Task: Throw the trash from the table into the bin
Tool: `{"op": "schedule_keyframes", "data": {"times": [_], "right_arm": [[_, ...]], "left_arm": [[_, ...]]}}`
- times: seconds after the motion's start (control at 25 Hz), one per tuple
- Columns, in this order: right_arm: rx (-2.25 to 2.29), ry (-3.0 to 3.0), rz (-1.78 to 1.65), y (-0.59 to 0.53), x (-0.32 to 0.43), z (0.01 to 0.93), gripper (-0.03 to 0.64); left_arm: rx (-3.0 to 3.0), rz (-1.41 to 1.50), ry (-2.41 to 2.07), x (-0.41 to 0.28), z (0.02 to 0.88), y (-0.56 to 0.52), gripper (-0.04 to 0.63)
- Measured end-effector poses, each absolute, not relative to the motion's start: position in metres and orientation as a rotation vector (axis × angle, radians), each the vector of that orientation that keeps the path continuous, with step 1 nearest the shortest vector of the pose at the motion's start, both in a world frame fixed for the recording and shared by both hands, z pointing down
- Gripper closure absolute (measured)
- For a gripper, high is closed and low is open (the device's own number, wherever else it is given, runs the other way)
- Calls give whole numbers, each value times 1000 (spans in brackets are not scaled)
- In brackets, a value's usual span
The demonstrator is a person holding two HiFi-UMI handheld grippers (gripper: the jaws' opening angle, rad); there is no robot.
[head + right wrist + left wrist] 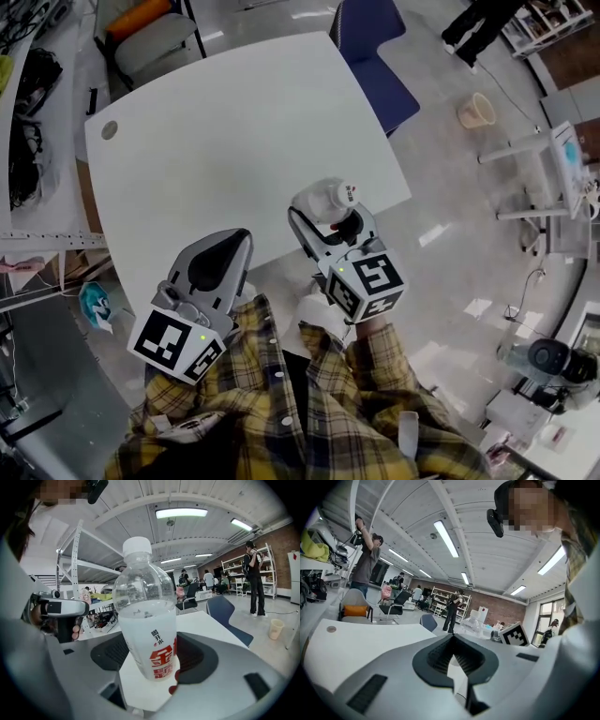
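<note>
Now: right claw [151, 654] clamped on plastic bottle [146, 616], upright between its pads [108, 652], cap up, so it carries steadily off the bench [225, 122]. Left claw [453, 644], alongside, closed and empty. Bin unseen.

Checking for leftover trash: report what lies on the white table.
Only a small round disc near the table's far left corner. The left gripper, right gripper and held bottle cover its near edge.
</note>
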State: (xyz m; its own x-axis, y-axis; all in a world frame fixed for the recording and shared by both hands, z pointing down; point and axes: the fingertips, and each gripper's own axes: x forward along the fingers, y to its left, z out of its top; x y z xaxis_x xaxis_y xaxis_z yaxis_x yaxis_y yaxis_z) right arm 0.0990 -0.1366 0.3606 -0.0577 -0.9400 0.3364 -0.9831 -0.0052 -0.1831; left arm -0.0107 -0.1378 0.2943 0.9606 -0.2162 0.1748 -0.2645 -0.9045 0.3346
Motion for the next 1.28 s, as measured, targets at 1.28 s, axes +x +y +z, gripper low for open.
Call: {"op": "schedule_keyframes", "data": {"times": [1.28], "right_arm": [[1978, -2113, 648, 90, 259, 424, 318]], "left_arm": [[2632, 222, -391, 155, 355, 79, 588]]}}
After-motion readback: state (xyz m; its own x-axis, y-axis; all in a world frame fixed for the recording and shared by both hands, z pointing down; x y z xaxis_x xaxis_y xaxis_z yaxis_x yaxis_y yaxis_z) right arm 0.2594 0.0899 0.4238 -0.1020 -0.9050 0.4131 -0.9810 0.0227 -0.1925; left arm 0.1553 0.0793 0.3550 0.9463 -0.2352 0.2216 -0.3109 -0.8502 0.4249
